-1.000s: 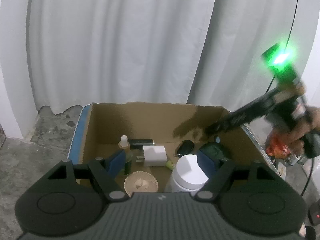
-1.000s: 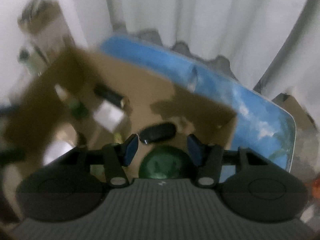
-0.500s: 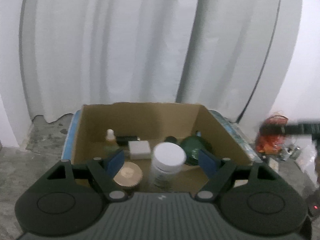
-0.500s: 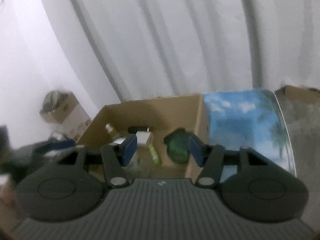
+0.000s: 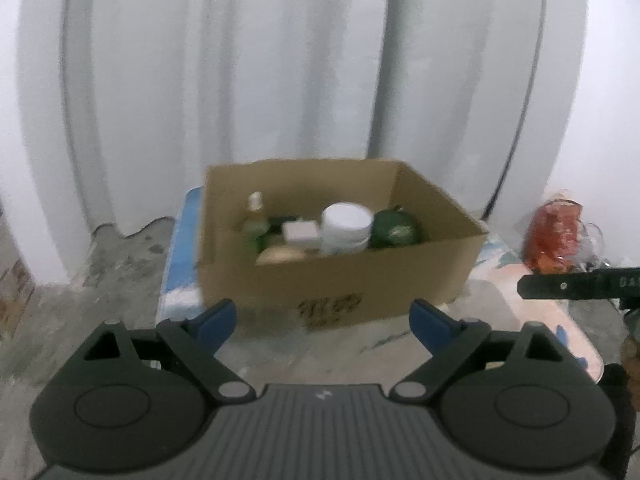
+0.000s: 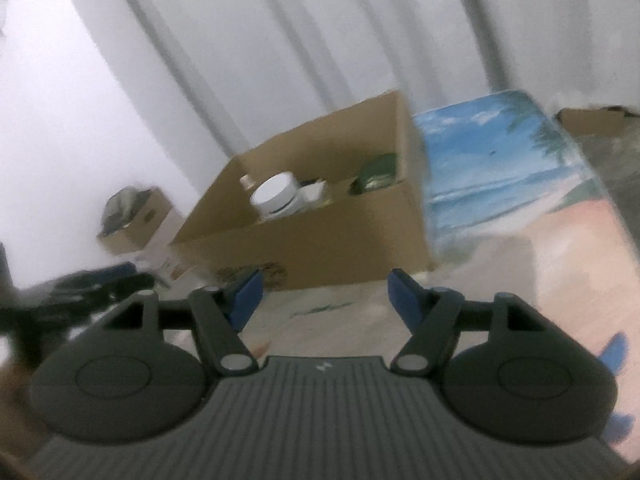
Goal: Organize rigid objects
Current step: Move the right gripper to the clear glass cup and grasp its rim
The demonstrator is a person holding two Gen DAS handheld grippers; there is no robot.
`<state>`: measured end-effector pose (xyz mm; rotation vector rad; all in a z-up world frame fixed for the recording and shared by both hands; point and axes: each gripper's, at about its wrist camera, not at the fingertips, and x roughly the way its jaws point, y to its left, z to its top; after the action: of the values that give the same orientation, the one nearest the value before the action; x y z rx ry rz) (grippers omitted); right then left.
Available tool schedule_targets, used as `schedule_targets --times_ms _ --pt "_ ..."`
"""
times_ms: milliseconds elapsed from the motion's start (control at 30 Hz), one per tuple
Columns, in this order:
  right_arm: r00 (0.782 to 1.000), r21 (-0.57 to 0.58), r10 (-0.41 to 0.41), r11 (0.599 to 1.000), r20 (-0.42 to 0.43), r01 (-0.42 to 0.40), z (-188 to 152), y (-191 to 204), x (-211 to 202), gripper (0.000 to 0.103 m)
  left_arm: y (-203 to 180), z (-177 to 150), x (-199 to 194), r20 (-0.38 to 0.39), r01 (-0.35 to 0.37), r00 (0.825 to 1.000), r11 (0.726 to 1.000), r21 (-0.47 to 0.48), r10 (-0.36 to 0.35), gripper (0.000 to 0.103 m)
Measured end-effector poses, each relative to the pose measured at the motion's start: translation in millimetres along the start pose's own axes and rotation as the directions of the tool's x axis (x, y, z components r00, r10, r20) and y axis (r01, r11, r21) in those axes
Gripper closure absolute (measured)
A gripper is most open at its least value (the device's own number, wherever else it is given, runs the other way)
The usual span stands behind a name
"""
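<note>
My left gripper (image 5: 323, 322) and right gripper (image 6: 322, 294) both hang over the near part of the beach-print mat (image 6: 492, 172), their blue-tipped jaws spreading apart with nothing between them. The cardboard box (image 5: 340, 280) stands at the mat's far left corner, against the white curtain (image 5: 280, 60), and holds a white-lidded jar (image 5: 346, 226), a dark green round container (image 5: 394, 228), a small white block (image 5: 300, 232) and a pale bottle (image 5: 256, 220). An orange packet (image 5: 554, 236) lies off the mat's right edge.
</note>
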<state>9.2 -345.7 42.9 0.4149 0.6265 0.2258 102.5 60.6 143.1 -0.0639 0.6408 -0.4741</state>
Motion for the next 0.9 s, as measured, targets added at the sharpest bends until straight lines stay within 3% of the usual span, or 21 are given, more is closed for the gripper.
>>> schedule_targets --times_ms 167,367,500,600,833,900 --pt "0.993 -0.008 0.105 0.994 -0.060 -0.106 -7 33 16 0.033 11 -18 1 -0.022 -0.045 0.999 0.999 0.016 0.045 0.003" --pt "0.977 -0.034 0.169 0.984 -0.133 -0.175 1 82 69 0.033 18 -37 41 -0.065 -0.066 0.995 0.993 0.093 0.072 0.003" --pt "0.974 -0.068 0.134 0.987 -0.184 -0.149 -4 106 112 0.039 27 -42 62 -0.072 -0.074 0.994 0.992 0.102 0.082 0.003" --pt "0.971 -0.053 0.118 0.990 -0.210 -0.132 -6 112 138 0.050 33 -44 73 -0.069 -0.070 0.995 0.993 0.100 0.077 0.004" --pt "0.967 -0.041 0.085 0.994 -0.242 -0.098 -9 118 178 0.062 44 -47 89 -0.104 -0.035 0.994 0.997 0.065 0.042 0.019" --pt "0.965 -0.044 0.082 0.994 -0.250 -0.096 -12 120 185 0.070 47 -47 90 -0.115 -0.023 0.993 0.999 0.045 0.028 0.025"
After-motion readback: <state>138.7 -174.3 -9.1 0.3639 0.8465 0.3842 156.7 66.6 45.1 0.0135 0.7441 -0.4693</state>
